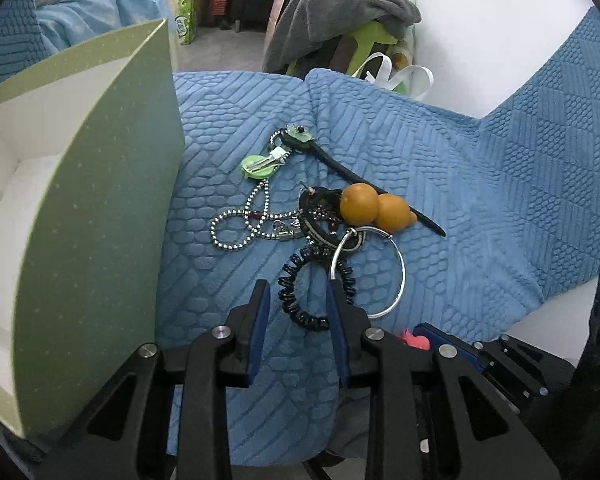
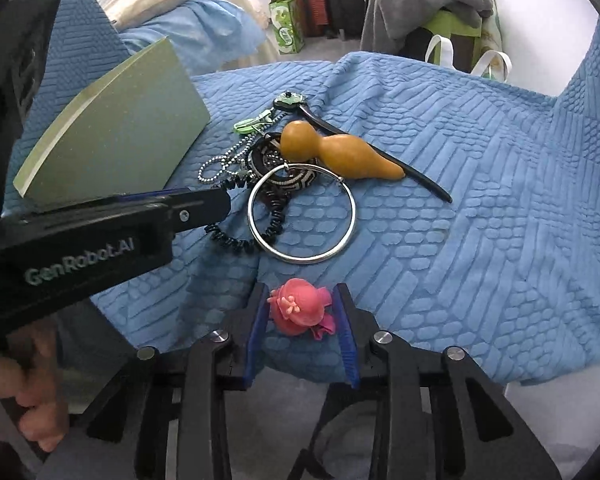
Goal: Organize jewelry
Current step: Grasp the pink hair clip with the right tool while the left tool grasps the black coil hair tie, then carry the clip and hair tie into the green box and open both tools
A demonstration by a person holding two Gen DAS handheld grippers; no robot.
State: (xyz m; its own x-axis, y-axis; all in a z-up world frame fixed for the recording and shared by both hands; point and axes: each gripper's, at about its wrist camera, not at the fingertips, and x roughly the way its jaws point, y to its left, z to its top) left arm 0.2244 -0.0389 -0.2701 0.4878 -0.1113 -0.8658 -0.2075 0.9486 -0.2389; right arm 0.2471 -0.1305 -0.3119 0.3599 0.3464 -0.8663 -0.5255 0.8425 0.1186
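Observation:
A heap of jewelry lies on a blue textured blanket [image 1: 500, 184]. It includes an orange gourd pendant [image 1: 374, 208], a silver bangle [image 1: 403, 276], a ball chain [image 1: 220, 220], a black hair stick [image 1: 340, 166] and a black coil bracelet [image 1: 296, 304]. My left gripper [image 1: 298, 292] straddles the coil bracelet. Its right finger is against the coil, and a strip of blanket shows at the left finger. My right gripper [image 2: 302, 300] has a pink flower piece [image 2: 300, 312] filling the gap between its blue pads, touching both.
An open green box [image 1: 100, 200] with a white inside stands at the left of the heap. The left gripper's body [image 2: 100, 232] crosses the right wrist view, held by a hand [image 2: 32, 392]. Beyond the blanket are grey clothes [image 1: 340, 4] and bags.

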